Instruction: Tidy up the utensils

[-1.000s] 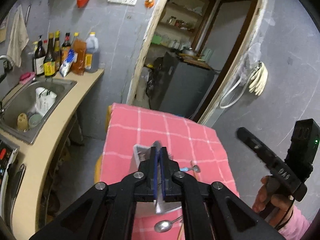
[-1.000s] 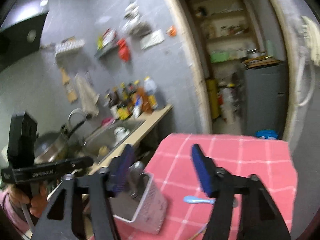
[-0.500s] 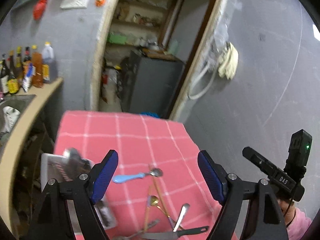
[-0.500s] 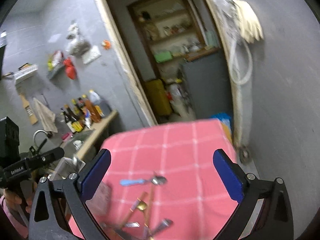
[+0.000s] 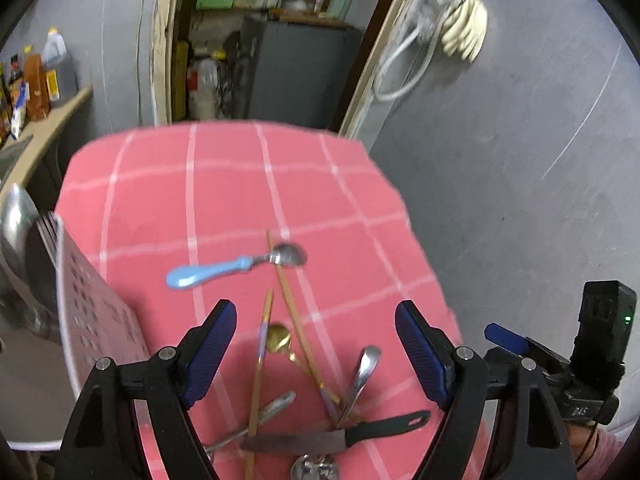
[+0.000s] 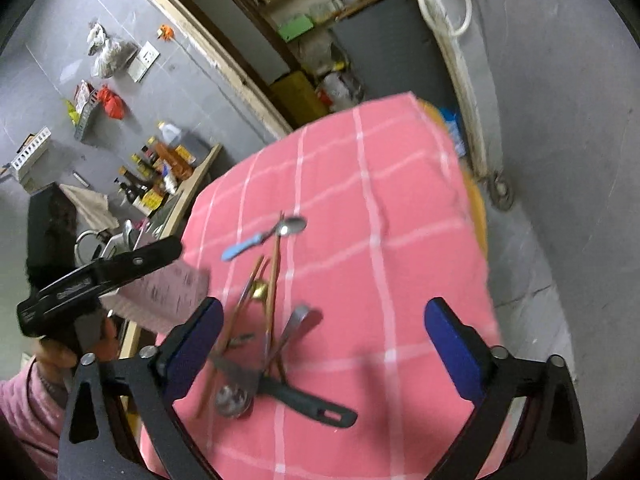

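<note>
A pile of utensils lies on the pink checked tablecloth (image 5: 224,184): a black-handled knife (image 5: 336,438), chopsticks (image 5: 294,320), a gold spoon (image 5: 279,336), steel spoons (image 5: 366,364). A blue-handled spoon (image 5: 216,274) lies apart, farther off. A white perforated utensil holder (image 5: 96,320) stands at the left. My left gripper (image 5: 316,344) is open and empty above the pile. My right gripper (image 6: 324,344) is open and empty above the same pile (image 6: 264,332), with the knife (image 6: 304,400) near it. The holder (image 6: 160,292) shows behind the left gripper's body.
A counter with sauce bottles (image 6: 160,168) and a sink runs along the left. A doorway with shelves (image 5: 256,40) lies beyond the table. A grey wall (image 5: 520,160) stands close on the right, past the table's edge.
The left gripper opened, leaving a utensil in the holder, and swung right over the pile. The right gripper opened wider and turned from the holder toward the pile.
</note>
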`<state>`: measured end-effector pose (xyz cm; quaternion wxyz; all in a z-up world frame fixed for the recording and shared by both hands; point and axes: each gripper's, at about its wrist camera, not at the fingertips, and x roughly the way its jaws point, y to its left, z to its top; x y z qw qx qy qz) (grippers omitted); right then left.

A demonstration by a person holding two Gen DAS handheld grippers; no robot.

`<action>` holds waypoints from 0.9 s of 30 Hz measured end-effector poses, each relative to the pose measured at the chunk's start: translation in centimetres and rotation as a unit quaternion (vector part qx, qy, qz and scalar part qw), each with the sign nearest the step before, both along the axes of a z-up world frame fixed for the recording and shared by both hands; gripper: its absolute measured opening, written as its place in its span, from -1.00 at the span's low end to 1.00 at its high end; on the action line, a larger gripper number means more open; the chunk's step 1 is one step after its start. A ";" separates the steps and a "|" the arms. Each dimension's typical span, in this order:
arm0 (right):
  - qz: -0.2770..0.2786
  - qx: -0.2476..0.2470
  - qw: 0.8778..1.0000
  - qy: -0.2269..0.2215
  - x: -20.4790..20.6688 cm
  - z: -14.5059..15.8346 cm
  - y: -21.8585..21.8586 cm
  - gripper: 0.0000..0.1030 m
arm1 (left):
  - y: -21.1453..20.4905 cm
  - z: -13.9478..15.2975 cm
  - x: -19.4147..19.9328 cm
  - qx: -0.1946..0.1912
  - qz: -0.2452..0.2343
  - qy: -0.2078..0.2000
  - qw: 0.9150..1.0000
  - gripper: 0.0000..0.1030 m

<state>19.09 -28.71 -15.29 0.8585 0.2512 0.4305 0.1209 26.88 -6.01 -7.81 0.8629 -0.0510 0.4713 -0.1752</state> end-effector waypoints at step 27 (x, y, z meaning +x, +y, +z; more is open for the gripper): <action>0.060 0.103 0.990 0.070 5.7 -8.2 6.5 -0.76 | 1.7 -8.6 4.0 0.042 0.053 0.168 0.983 -0.80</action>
